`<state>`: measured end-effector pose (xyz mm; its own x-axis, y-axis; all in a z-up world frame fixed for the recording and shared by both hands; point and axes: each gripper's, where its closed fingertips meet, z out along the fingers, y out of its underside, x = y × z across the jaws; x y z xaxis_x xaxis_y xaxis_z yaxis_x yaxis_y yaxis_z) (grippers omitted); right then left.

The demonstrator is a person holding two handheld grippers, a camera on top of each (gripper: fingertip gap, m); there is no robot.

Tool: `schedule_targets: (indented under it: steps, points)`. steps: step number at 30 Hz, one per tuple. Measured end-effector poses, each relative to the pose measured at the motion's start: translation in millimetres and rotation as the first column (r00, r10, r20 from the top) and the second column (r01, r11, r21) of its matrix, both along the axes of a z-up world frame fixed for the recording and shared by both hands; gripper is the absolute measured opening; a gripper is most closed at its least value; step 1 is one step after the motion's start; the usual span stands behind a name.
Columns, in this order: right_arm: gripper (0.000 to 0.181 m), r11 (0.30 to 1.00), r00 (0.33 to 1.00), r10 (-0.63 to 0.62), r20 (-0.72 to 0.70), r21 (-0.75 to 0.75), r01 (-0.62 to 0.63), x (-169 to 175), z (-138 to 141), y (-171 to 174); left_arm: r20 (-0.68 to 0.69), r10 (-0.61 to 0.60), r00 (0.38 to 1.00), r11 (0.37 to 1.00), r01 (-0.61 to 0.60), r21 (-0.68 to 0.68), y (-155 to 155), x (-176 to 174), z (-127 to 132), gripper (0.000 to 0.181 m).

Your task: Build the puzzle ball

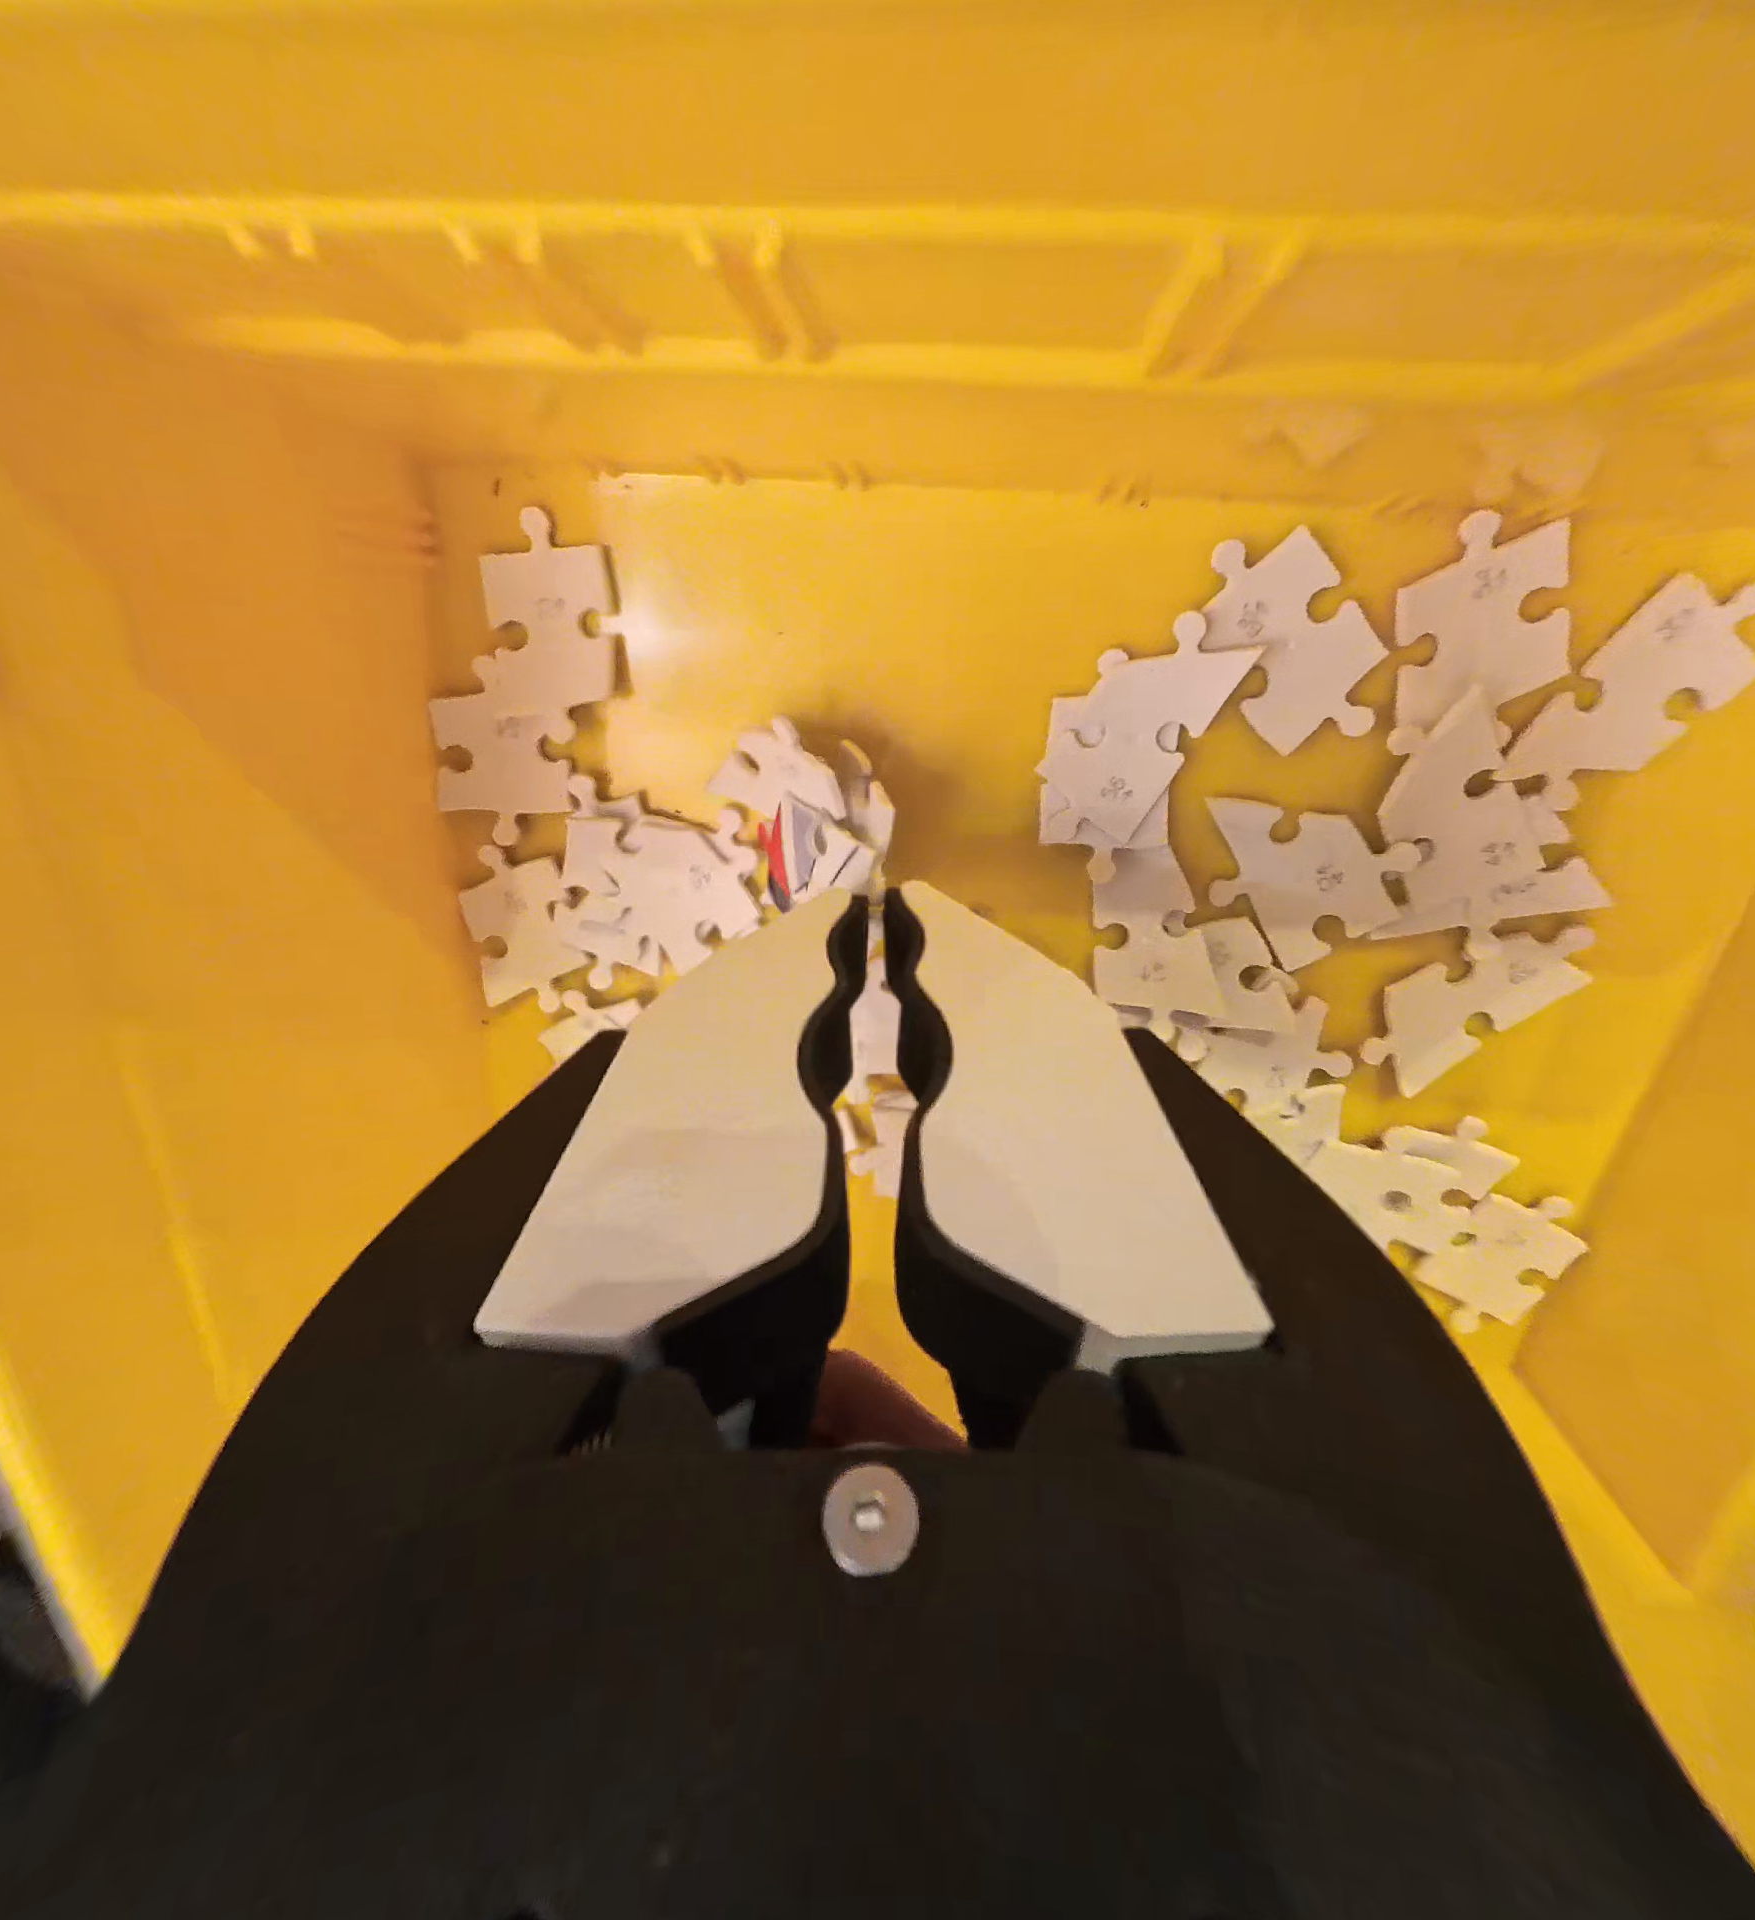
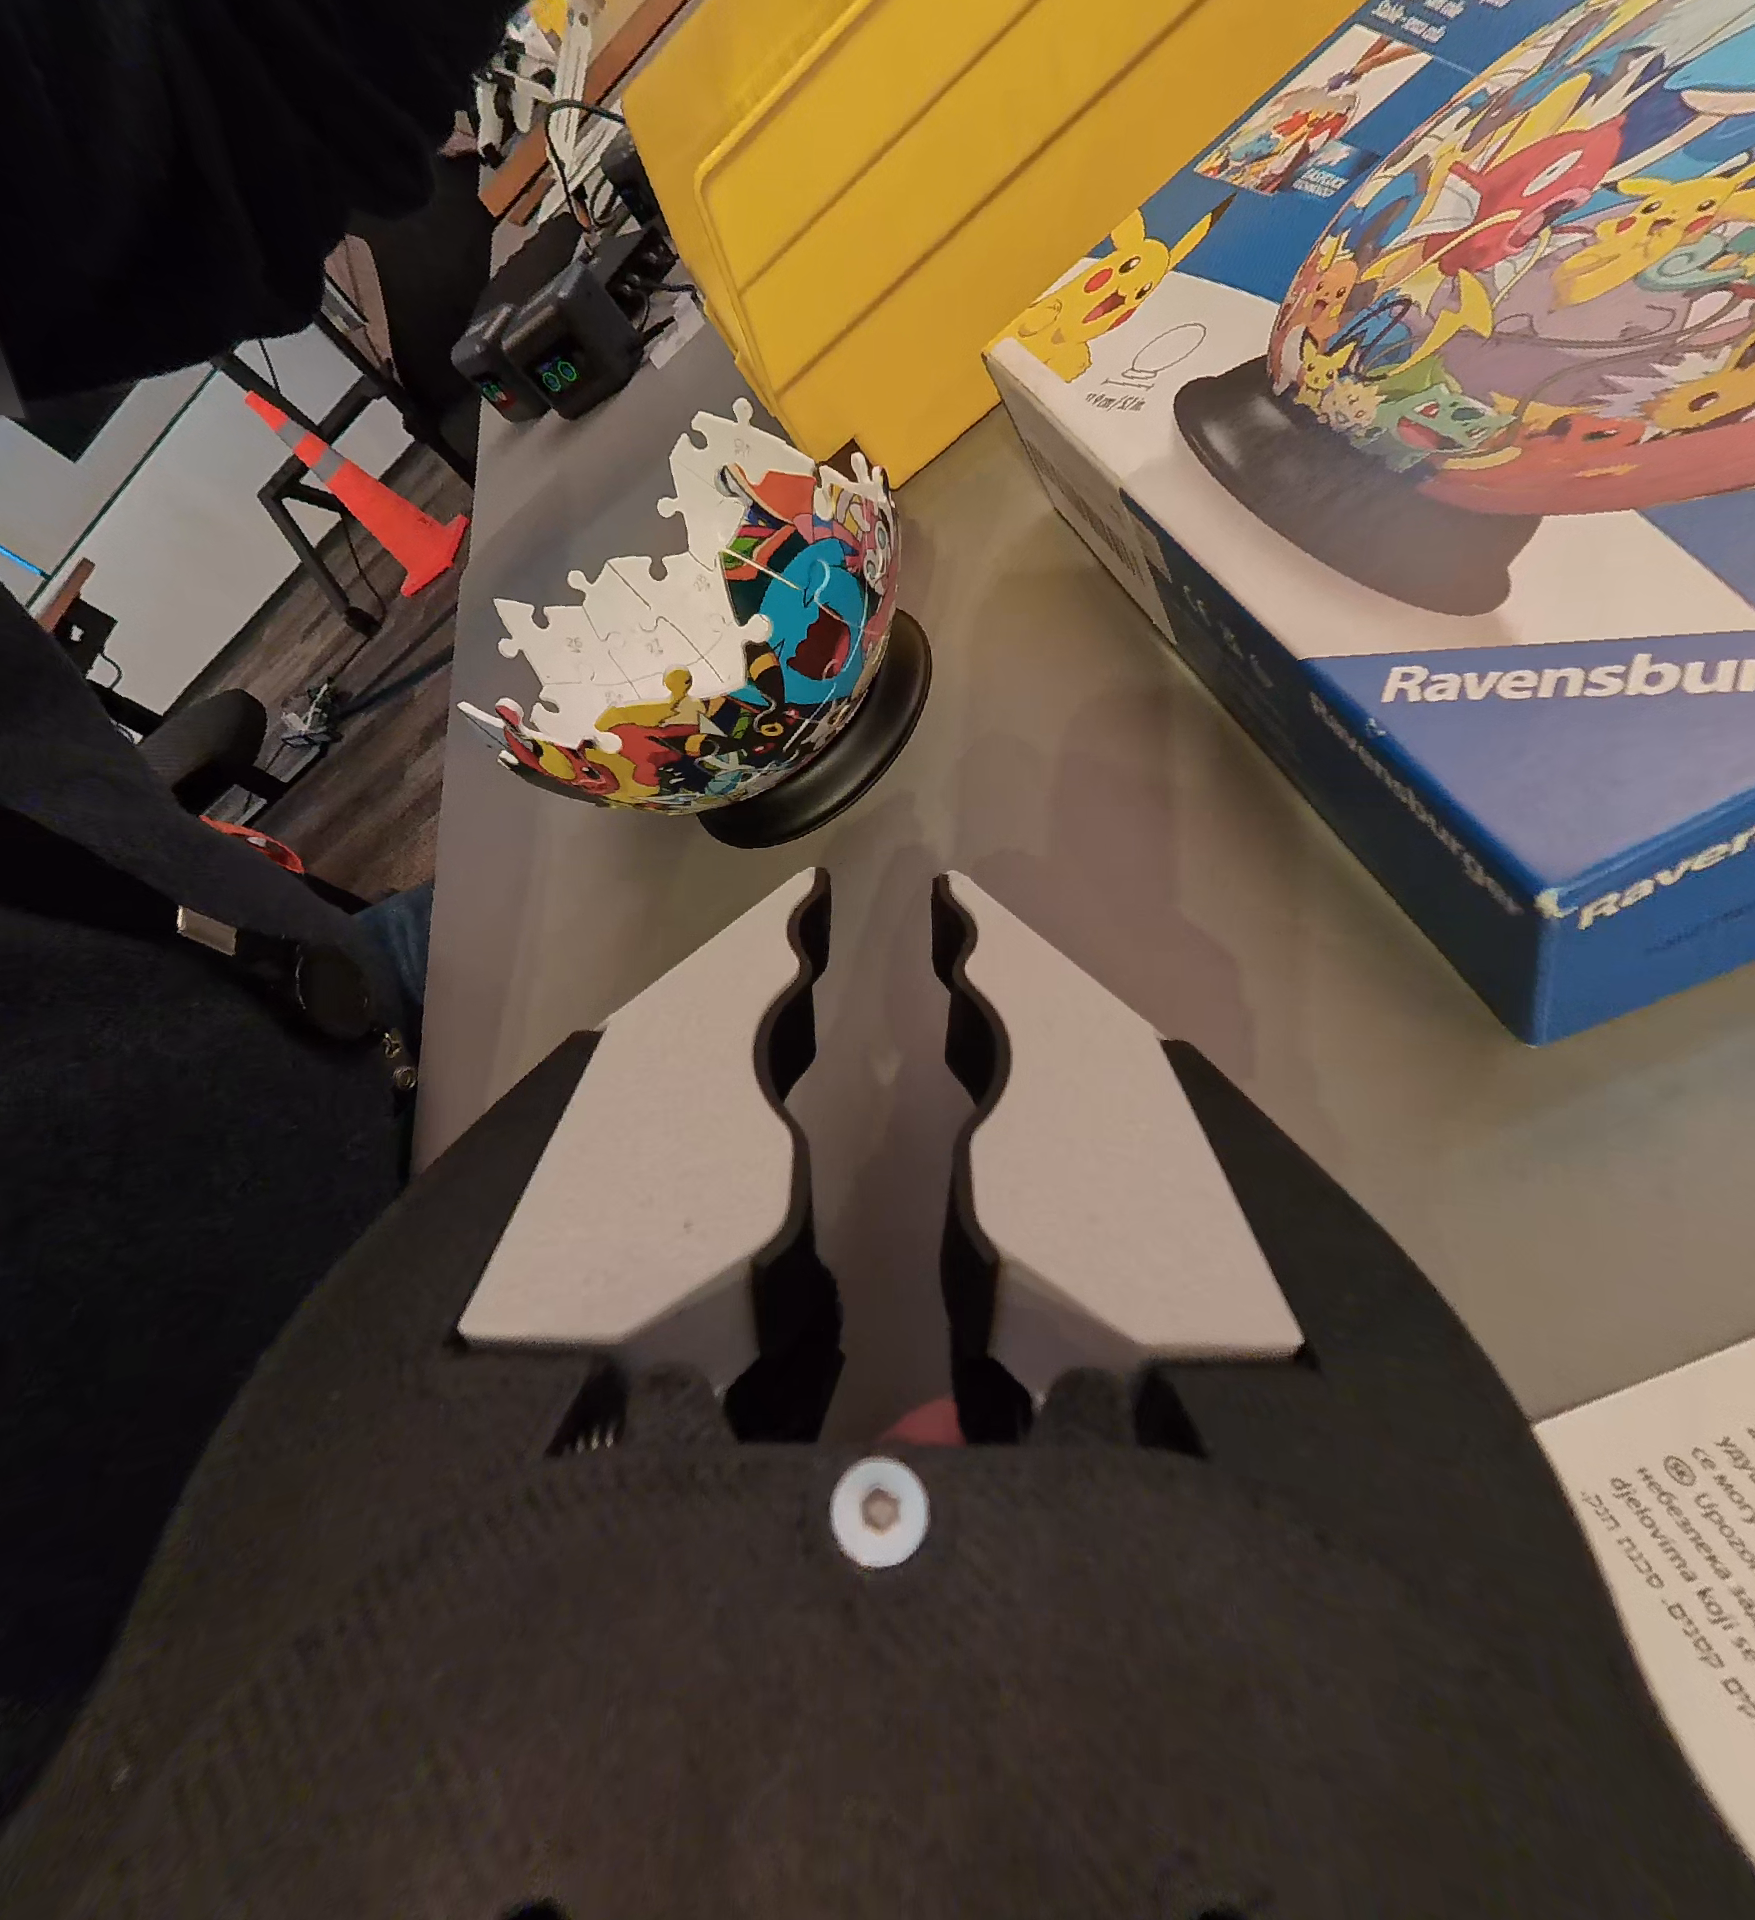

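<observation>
Ahead of the left gripper (image 1: 875, 904), the yellow bin (image 1: 177, 831) walls close in left, right and beyond; loose puzzle pieces (image 1: 1372, 831) crowd the floor on both sides, with a bare yellow strip (image 1: 852, 634) between the heaps, farther in. Ahead of the right gripper (image 2: 881, 883), bare worktop (image 2: 1112, 831) lies open up to the half-built puzzle ball (image 2: 707, 634); the blue box (image 2: 1475, 623) blocks the right, a paper sheet (image 2: 1725, 1558) lies near right.

my claws (image 1: 875, 902) black with pale grey pads | bin (image 1: 229, 831) yellow | pieces (image 1: 1309, 873) white-backed | puzzle ball (image 2: 738, 644) multicoloured cartoon print | box (image 2: 1538, 665) blue
</observation>
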<state>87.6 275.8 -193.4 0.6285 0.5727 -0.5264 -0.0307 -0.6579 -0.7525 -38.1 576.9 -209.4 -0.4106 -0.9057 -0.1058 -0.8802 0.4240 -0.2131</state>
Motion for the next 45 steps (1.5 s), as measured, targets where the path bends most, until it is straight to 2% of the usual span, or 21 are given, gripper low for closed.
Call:
schedule_targets:
  steps: [6,9,14,18,20,24,28,32,37,39,41,43,45]
  points:
    - [0.018,1.000,1.000,0.000,-0.005,0.004,0.000,0.2,0.9,-0.2,-0.068,0.002,0.998,0.998,-0.006,-0.055,-15.8,-15.8,-3.5,0.003]
    - [0.018,1.000,1.000,0.003,-0.008,0.005,-0.003,0.0,1.3,-0.5,-0.107,0.015,0.994,0.996,-0.024,-0.084,-22.4,-21.6,-5.4,0.029]
    - [0.018,1.000,1.000,0.004,-0.010,0.007,-0.004,0.0,1.7,-0.7,0.004,0.174,0.985,0.976,-0.172,-0.132,-10.7,6.9,3.2,0.044]
    - [0.018,1.000,1.000,0.004,-0.012,0.011,-0.004,0.1,2.3,-0.7,-0.059,0.313,0.948,0.943,-0.318,-0.099,2.7,12.0,-20.5,0.045]
    - [0.018,1.000,1.000,0.003,-0.012,0.013,-0.003,0.3,2.5,-0.7,-0.057,0.366,0.929,0.924,-0.370,-0.093,7.6,13.7,-24.1,0.040]
    - [0.019,1.000,1.000,0.007,-0.018,0.012,-0.007,0.0,3.1,-1.1,-0.030,0.375,0.926,0.914,-0.375,-0.153,3.6,19.9,-25.1,0.031]
    - [0.019,1.000,1.000,0.009,-0.021,0.017,-0.009,-0.2,4.1,-1.4,-0.014,0.345,0.939,0.932,-0.344,-0.110,3.8,19.9,-25.2,0.030]
    - [0.019,1.000,1.000,0.009,-0.024,0.021,-0.009,-0.1,4.9,-1.6,0.046,0.340,0.939,0.936,-0.334,-0.109,3.0,24.0,-11.9,0.030]
    - [0.019,1.000,1.000,0.011,-0.028,0.023,-0.010,-0.2,5.6,-1.8,0.223,0.349,0.910,0.936,-0.329,-0.122,4.1,27.9,40.2,0.030]
    - [0.019,1.000,1.000,0.011,-0.029,0.025,-0.010,-0.1,5.9,-1.9,0.281,0.364,0.888,0.930,-0.334,-0.152,-6.3,19.7,66.2,0.030]
    - [0.019,1.000,1.000,0.009,-0.030,0.027,-0.008,0.1,6.3,-1.8,0.331,0.350,0.876,0.934,-0.300,-0.194,-34.5,4.8,89.0,0.029]
    - [0.019,1.000,0.999,0.011,-0.030,0.026,-0.010,0.0,6.2,-2.0,0.355,0.297,0.887,0.946,-0.220,-0.239,-83.9,-11.5,103.0,0.029]
    - [0.019,1.000,0.999,0.012,-0.031,0.023,-0.011,-0.2,5.9,-1.9,0.335,0.249,0.908,0.954,-0.171,-0.247,-134.3,-28.7,97.8,0.029]
